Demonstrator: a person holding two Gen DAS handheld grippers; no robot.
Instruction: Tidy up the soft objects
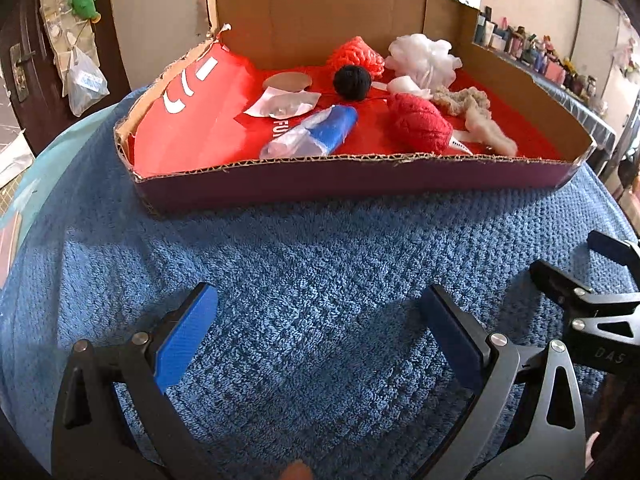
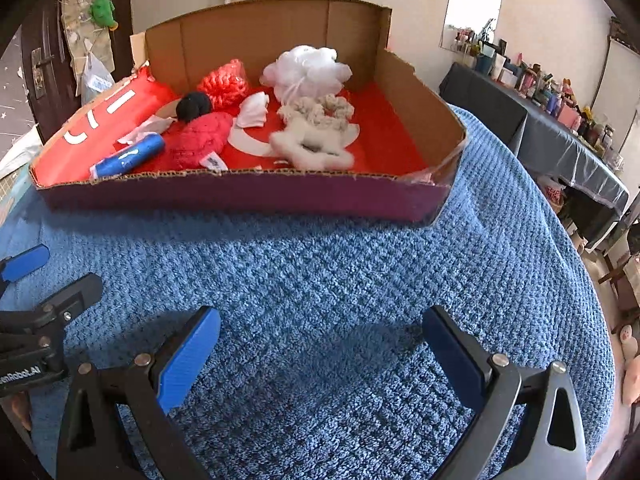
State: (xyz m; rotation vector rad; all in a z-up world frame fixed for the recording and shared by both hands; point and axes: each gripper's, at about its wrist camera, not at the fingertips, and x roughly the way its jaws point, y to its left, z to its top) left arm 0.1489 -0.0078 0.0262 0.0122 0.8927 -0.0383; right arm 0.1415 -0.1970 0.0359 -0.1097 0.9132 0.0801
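Blue towelling [image 1: 320,248] covered the whole near surface, and on its far part sat a shallow cardboard box [image 1: 344,184] with a purple near wall and a red lining. All the soft things lay inside it, none on the towel.

Several were hard to make out. A fluffy off-white piece [image 2: 312,146] near the right was blurred in both views, so its shape stayed unclear. The low near wall cut off the bottoms of the nearest items. A label on the red knitted bundle [image 1: 418,122] was too small to read.

From the left wrist view, a black pompom [image 1: 352,82] sat clear in front of an orange-red knit ball [image 1: 356,56]; from the right wrist view it was half tucked behind the red bundle. The white mesh puff [image 2: 306,70] at the far wall and a beige yarn tangle [image 2: 320,114] showed fuller from the right. A blue roll in clear wrap [image 1: 316,134] lay with its long axis slanting from near left to far right, blue end farther.

The left gripper [image 1: 318,340] hung over bare towel, jaws spread wide and holding nothing. The right gripper [image 2: 320,354] did the same just beside it, its blue pads [image 2: 188,360] well apart and empty.
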